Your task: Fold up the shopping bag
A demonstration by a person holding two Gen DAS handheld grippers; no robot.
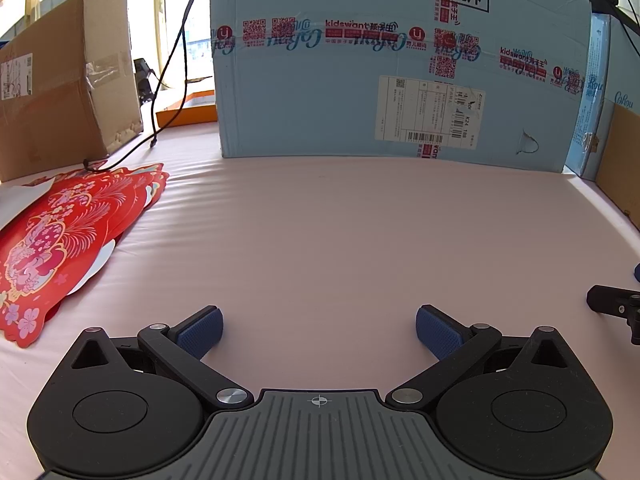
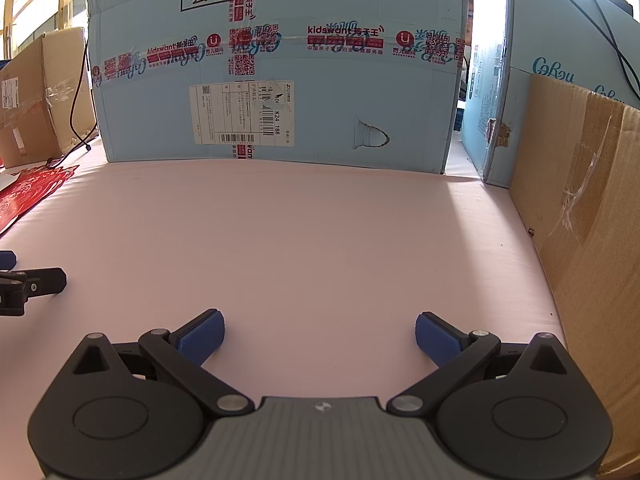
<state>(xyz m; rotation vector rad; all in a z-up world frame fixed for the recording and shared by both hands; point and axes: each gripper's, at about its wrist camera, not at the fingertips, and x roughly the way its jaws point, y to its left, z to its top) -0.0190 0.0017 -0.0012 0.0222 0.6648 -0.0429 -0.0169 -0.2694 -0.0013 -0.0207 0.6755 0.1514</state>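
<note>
- Shopping bag first: red, printed with pink flowers and gold, lying flat at the far left of the pink table, with what looks like more of the same sort fanned out under it. It sits well apart from both tools, so I'd judge nothing of the folding has begun.
- Biggest thing in sight is the pale blue carton standing upright along the back edge, walling off the work area; its shipping label faces the cameras.
- On the left, a brown cardboard box stands just behind the bag pile, and a black cable trails down beside it onto the table.
- On the right, a second brown cardboard wall closes that side. The pink middle is bare, which reads as the space kept for the folding.
- Left gripper hovers low over bare table, blue pads spread wide apart, nothing between them. It points at the carton, with the bag off to its left, so it would need to swing left to reach it.
- Right gripper is likewise spread wide and holding nothing, level with its partner; only a red corner of the bag shows at the left edge of the right wrist view.
- Each camera catches a tip of the other tool at its edge, so the two sit side by side, near each other.
</note>
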